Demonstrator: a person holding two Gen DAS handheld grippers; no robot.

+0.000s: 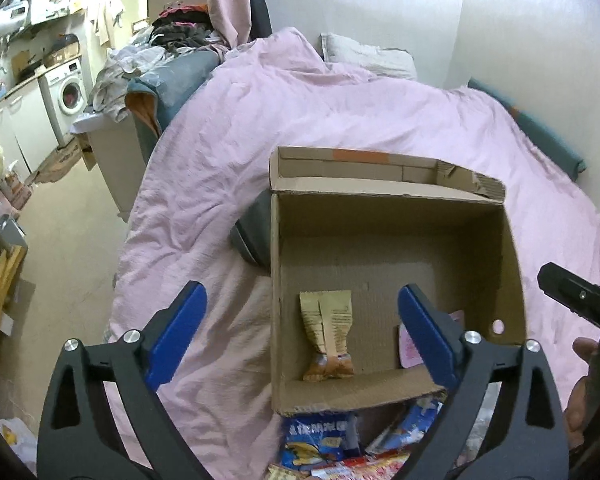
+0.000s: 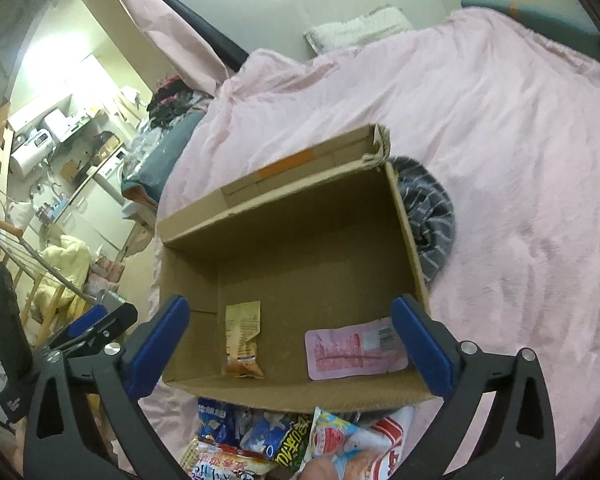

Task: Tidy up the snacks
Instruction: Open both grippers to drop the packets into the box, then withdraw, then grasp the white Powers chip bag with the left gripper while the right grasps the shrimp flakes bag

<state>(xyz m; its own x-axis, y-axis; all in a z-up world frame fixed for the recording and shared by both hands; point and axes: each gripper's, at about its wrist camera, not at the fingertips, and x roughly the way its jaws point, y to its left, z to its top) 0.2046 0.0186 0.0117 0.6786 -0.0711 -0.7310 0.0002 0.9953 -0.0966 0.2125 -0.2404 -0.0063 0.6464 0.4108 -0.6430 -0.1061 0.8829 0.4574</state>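
Both hand-held grippers are hovering wide open and empty above the cardboard box on the bed — the left hand-held gripper and right hand-held gripper gripping nothing. A tan snack packet and pink packet are lying inside. The sorting looks barely begun; next comes reaching back to the snack pile — which is cut off at the frame's bottom edge.

The right gripper gapes over the cardboard box (tan packet and pink packet inside).
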